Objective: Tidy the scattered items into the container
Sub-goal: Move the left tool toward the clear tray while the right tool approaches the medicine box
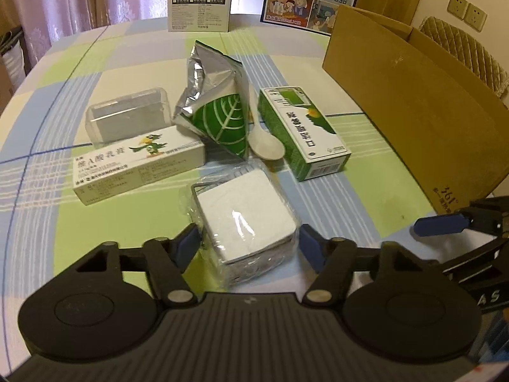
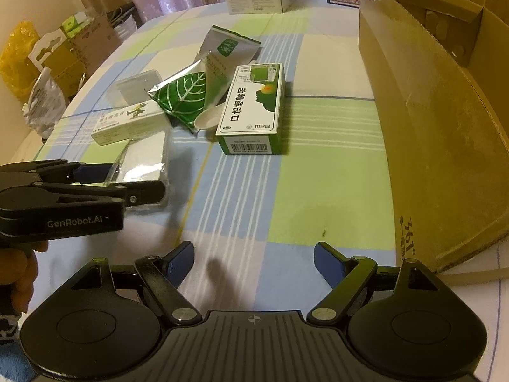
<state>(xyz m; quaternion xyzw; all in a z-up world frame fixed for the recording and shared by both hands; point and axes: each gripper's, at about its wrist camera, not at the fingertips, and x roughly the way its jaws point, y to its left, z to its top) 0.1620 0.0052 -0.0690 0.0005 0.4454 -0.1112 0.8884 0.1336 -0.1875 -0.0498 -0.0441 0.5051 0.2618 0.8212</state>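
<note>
My left gripper (image 1: 248, 245) straddles a plastic-wrapped white pack (image 1: 245, 213), its blue pads at the pack's two sides on the table; the same pack shows in the right wrist view (image 2: 144, 159). My right gripper (image 2: 253, 262) is open and empty over bare tablecloth. Beyond lie a white ointment box (image 1: 136, 165), a clear plastic case (image 1: 127, 117), a silver-green foil pouch (image 1: 216, 105), a white spoon (image 1: 267, 149) and a green medicine box (image 1: 302, 130). The open cardboard box (image 1: 413, 102) stands at the right (image 2: 439, 127).
Two printed cartons (image 1: 198, 0) stand at the table's far edge. The round table carries a checked cloth (image 2: 318, 175). Bags and boxes (image 2: 47, 63) sit on the floor beyond the left edge. A chair back (image 1: 461, 51) is behind the cardboard box.
</note>
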